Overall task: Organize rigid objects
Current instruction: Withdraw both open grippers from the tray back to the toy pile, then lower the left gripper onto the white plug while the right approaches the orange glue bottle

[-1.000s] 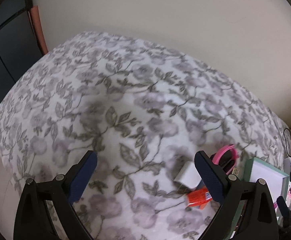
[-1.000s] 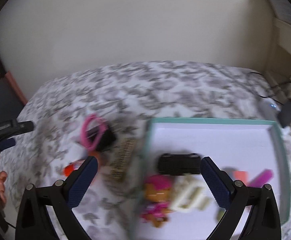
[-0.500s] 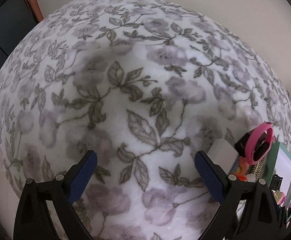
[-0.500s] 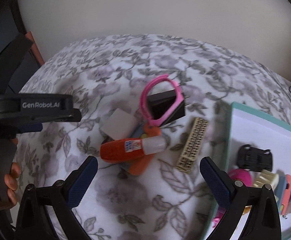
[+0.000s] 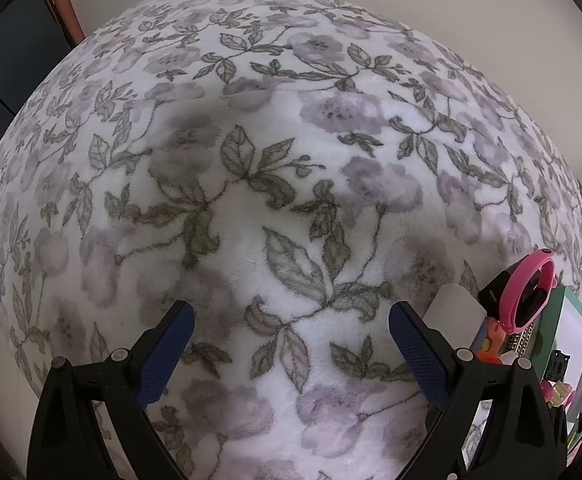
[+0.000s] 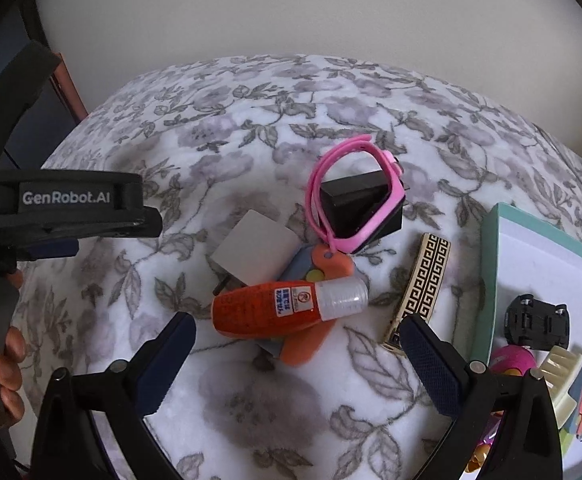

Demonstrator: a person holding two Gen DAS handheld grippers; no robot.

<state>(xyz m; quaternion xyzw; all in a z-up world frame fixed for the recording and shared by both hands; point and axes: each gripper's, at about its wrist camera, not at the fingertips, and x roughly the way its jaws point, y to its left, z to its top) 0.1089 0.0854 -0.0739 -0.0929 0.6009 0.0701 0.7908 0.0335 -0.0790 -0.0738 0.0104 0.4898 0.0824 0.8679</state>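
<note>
A pile lies on the floral blanket: an orange bottle with a clear cap, a white plug block, a pink watch around a black box, an orange and blue toy, and a gold-patterned comb. My right gripper is open and empty, just in front of the bottle. My left gripper is open and empty over bare blanket; the pile shows at its right, with the watch and the plug block.
A teal-rimmed white tray at the right holds a black toy car, a cream hair clip and other small toys. The left gripper's body stands at the left of the right wrist view. A wall is behind.
My right gripper has swung left from the tray to the pile and come closer to the bottle. My left gripper has dropped closer to the blanket.
</note>
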